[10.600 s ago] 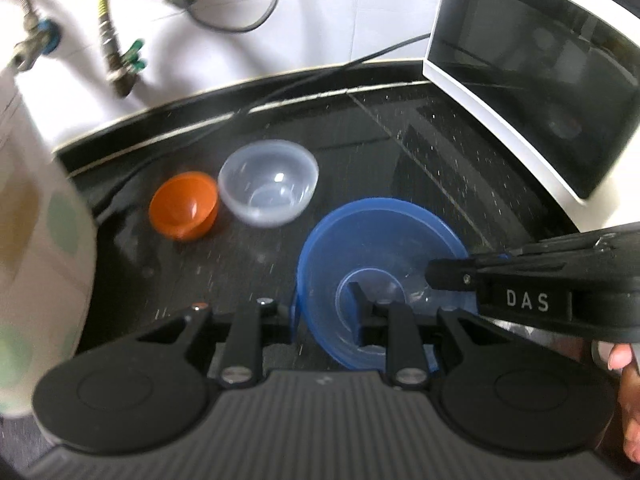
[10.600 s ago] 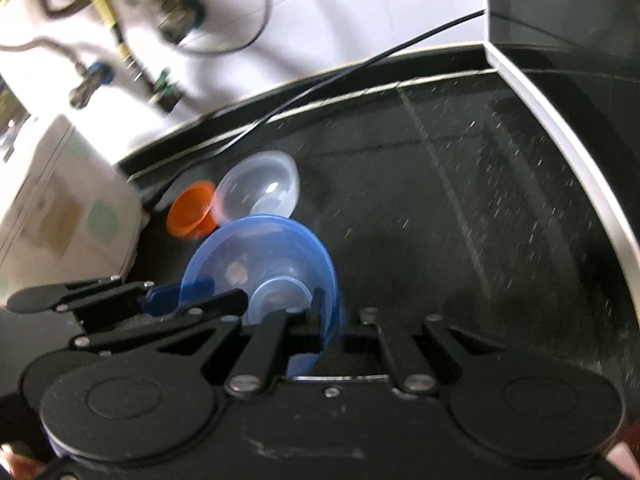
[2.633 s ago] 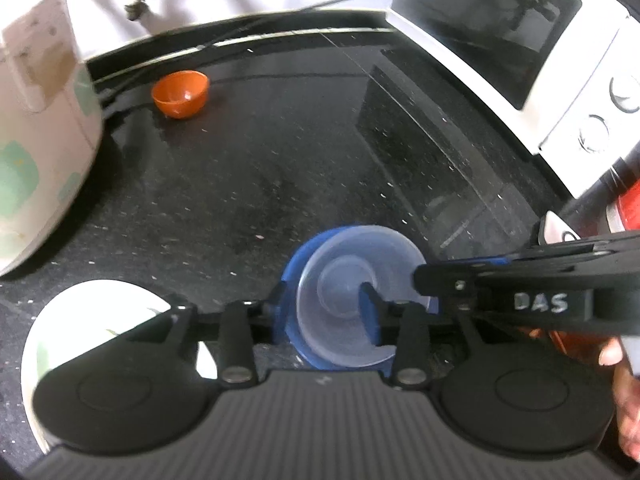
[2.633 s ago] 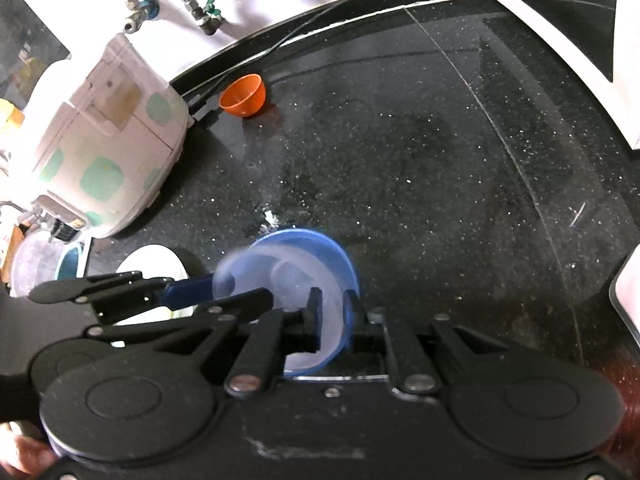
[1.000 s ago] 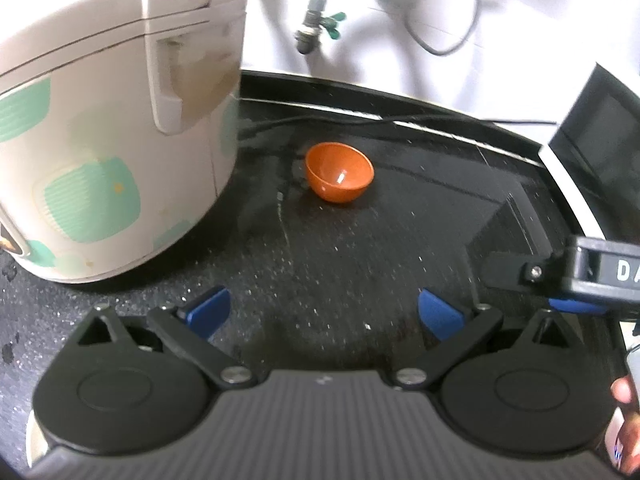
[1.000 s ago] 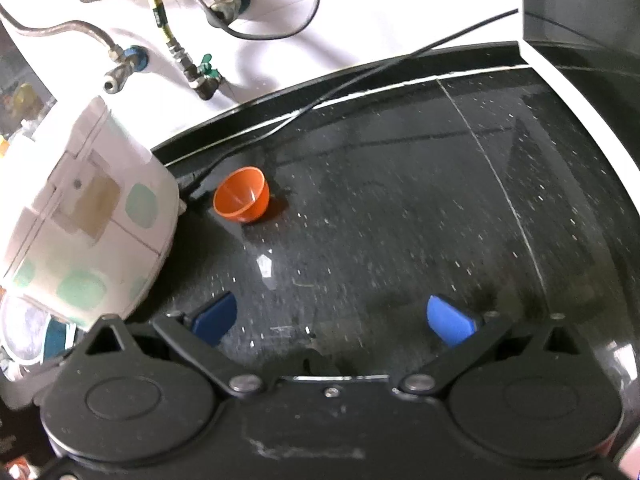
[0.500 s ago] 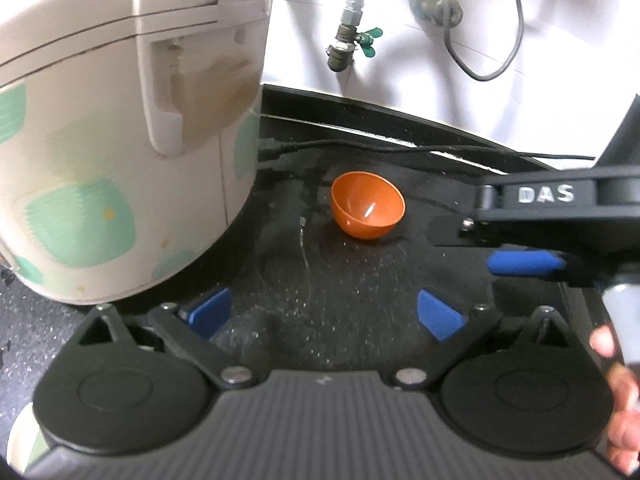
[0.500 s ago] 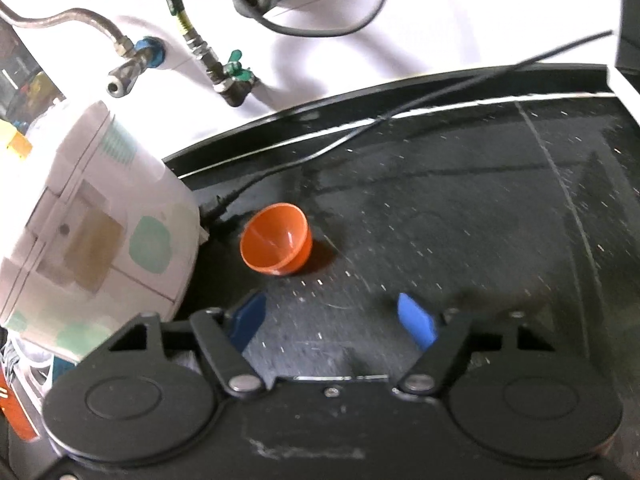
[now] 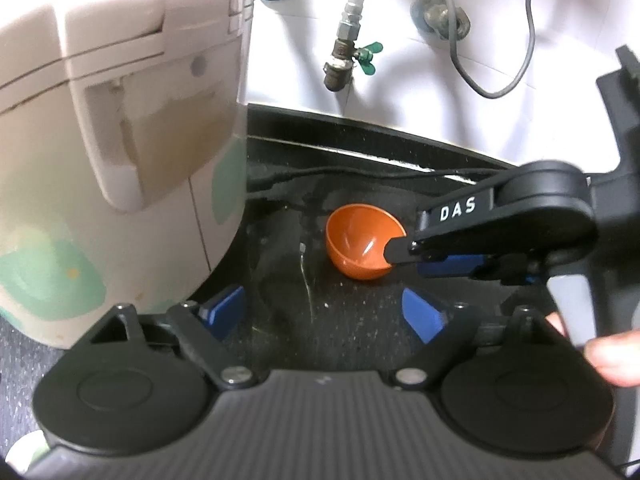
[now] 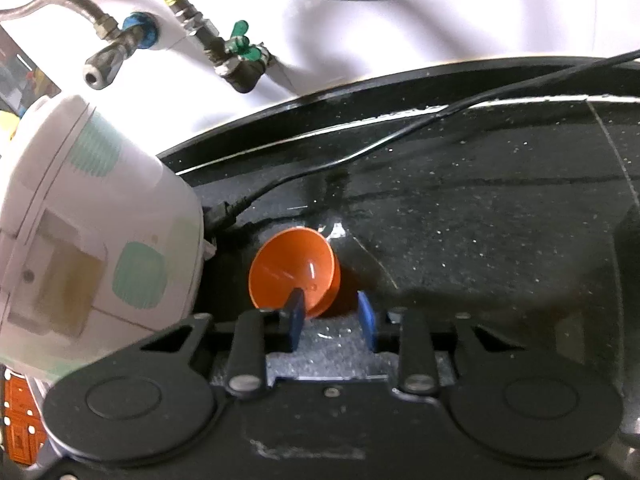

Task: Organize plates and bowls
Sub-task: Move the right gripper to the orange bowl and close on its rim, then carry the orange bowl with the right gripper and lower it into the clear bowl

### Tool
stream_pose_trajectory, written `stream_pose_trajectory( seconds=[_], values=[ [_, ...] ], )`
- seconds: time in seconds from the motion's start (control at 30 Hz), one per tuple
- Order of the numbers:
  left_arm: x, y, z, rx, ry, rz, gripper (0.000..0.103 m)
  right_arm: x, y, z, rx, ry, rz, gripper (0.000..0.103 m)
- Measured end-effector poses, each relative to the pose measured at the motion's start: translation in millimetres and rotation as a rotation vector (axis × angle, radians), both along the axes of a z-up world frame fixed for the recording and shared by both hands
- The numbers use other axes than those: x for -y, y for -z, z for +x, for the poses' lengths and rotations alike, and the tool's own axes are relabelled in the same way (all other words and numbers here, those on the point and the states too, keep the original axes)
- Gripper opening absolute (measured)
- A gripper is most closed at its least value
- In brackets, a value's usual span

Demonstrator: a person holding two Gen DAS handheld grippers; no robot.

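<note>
**Orange bowl: grasp not yet closed**

Small orange plastic bowl (image 10: 295,269) sits on black counter (image 10: 500,216), 3 o'clock of rice cooker (image 9: 112,152). R gripper (image 10: 332,320) straddles its rim, jaws parted. L gripper (image 9: 324,312) spread, empty. Lift & stacking left.

Bright, soft focus, warped edges (fisheye)

Both grippers are black with blue pads (image 9: 224,310), silver screws (image 10: 242,381), and white "DAS" lettering (image 9: 458,210).
</note>
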State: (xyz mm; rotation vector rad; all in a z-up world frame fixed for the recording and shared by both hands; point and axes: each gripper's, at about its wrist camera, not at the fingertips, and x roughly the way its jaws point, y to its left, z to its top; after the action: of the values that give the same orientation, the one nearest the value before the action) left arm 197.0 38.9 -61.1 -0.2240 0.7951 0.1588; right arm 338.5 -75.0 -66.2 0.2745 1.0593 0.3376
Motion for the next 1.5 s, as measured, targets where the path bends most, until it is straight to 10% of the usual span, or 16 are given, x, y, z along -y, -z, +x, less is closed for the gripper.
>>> stream_pose_trajectory(
  seconds=[0.17, 0.63, 1.5],
  values=[
    [0, 0, 15, 0.001, 0.004, 0.02, 0.072, -1, 11, 10, -0.015, -0.007, 0.006, 0.005],
    [3, 27, 61, -0.073, 0.078, 0.03, 0.019, 7, 13, 16, -0.027, -0.002, 0.022, 0.004],
    [4, 0, 12, -0.092, 0.204, -0.025, 0.015, 19, -27, -69, 0.035, 0.073, -0.005, 0.004]
  ],
)
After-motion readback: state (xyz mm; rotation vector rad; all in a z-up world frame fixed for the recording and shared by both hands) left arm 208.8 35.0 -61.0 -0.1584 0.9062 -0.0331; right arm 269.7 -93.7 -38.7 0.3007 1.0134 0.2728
